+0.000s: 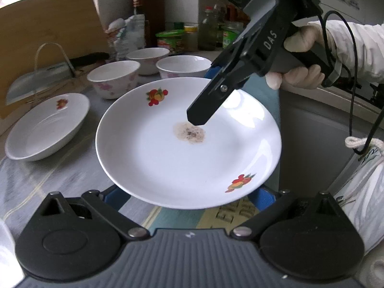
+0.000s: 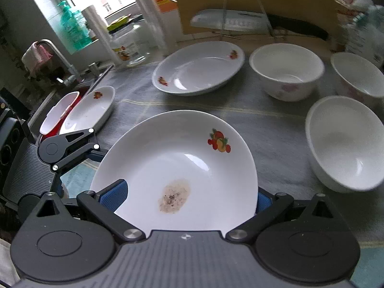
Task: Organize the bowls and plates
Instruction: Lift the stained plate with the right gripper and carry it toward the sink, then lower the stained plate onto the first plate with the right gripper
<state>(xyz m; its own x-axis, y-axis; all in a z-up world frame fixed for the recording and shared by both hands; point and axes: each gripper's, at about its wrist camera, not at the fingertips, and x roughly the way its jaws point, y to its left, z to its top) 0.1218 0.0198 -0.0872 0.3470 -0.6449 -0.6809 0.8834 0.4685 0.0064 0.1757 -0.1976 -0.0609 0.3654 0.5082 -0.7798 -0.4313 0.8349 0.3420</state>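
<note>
A white fruit-print plate [image 1: 168, 153] with a brown stain at its centre is held above the counter between both grippers. My left gripper [image 1: 189, 196] has its blue pads at the plate's near rim, which hides the fingertips. My right gripper [image 2: 189, 199] has its blue pads either side of the same plate [image 2: 182, 163]; in the left wrist view it [image 1: 216, 91] reaches over the far rim. A second fruit-print plate [image 1: 48, 124] [image 2: 199, 69] lies on the counter. Three white floral bowls [image 1: 115, 76] [image 2: 285, 72] stand behind.
A cutting board [image 1: 48, 26] and a knife rack [image 2: 240, 21] stand at the back. Jars and bottles [image 1: 192, 33] line the wall. Another plate [image 2: 93, 110] leans at the sink with a red-and-white dish [image 2: 60, 110]. A cloth bag [image 1: 364, 187] is at the right.
</note>
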